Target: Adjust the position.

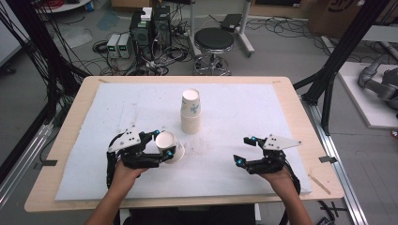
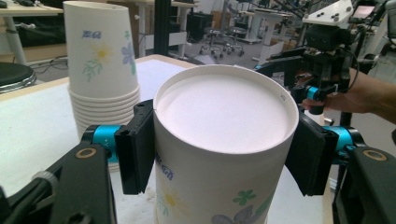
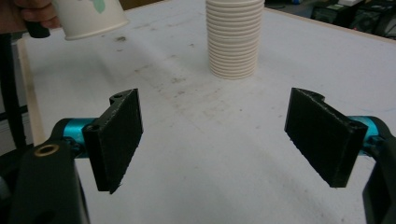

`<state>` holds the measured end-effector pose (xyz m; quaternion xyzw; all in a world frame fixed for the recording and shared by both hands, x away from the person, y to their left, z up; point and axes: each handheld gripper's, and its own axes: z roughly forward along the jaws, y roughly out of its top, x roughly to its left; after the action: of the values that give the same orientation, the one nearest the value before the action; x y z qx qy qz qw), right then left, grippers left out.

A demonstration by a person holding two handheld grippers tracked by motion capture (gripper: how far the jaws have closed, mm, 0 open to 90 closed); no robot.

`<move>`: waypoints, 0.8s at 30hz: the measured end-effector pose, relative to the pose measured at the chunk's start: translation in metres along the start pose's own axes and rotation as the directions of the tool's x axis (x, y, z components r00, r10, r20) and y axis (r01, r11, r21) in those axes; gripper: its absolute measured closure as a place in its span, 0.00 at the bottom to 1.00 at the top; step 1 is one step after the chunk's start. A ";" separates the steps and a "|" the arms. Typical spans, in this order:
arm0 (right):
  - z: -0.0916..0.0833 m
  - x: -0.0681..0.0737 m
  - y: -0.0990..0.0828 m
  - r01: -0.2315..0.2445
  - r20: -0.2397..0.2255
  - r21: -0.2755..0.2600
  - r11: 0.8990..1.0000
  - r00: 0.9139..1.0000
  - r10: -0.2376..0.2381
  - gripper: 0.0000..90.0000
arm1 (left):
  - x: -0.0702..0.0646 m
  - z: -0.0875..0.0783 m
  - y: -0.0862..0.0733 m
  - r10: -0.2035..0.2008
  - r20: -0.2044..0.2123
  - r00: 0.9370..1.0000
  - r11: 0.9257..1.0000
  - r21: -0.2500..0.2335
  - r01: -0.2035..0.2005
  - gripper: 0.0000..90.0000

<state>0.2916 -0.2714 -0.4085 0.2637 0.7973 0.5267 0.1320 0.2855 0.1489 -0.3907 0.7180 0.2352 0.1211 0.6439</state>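
A stack of flowered paper cups (image 1: 191, 112) stands upside down mid-table on the white mat; it also shows as the stack (image 2: 100, 70) and the ribbed stack (image 3: 235, 37). To its front left my left gripper (image 1: 165, 145) is shut on a single cup (image 1: 174, 149), bottom end up and tilted. In the left gripper view the pads of the left gripper (image 2: 224, 149) press both sides of that cup (image 2: 224, 107), its recessed base facing the camera. My right gripper (image 1: 241, 150) hovers open at the front right; between the jaws of the right gripper (image 3: 219, 140) is bare mat. The held cup (image 3: 88, 16) shows at the top left.
The white mat (image 1: 117, 103) covers most of the wooden table (image 1: 70, 122) and is smudged near the middle. Behind the table on the floor stand a black stool (image 1: 213, 42) and computer boxes (image 1: 150, 28) with cables. Black frame posts (image 1: 338, 61) flank the table.
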 end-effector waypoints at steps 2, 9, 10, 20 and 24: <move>0.001 0.001 0.001 -0.001 -0.010 0.000 1.000 1.000 0.001 0.22 | -0.002 0.002 0.001 -0.006 0.014 1.000 1.000 -0.001 0.006 0.38; 0.011 0.010 0.009 0.038 -0.067 -0.005 0.999 0.997 -0.038 0.22 | -0.008 0.015 0.004 -0.003 0.068 0.998 1.000 0.009 0.003 0.37; 0.013 0.011 0.011 0.043 -0.075 -0.005 0.999 0.996 -0.043 0.22 | -0.008 0.016 0.004 -0.007 0.075 0.997 1.000 0.008 0.006 0.37; 0.047 0.027 0.031 0.095 -0.198 -0.017 0.995 0.975 -0.096 0.22 | -0.010 0.036 0.002 -0.037 0.163 0.986 0.999 0.037 0.031 0.37; 0.057 0.034 0.029 0.108 -0.231 -0.012 0.994 0.967 -0.107 0.22 | -0.012 0.037 0.000 -0.041 0.174 0.984 0.999 0.036 0.035 0.37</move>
<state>0.2995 -0.1994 -0.4030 0.1570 0.8204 0.5457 0.0665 0.2931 0.1110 -0.3945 0.7318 0.1935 0.0413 0.6522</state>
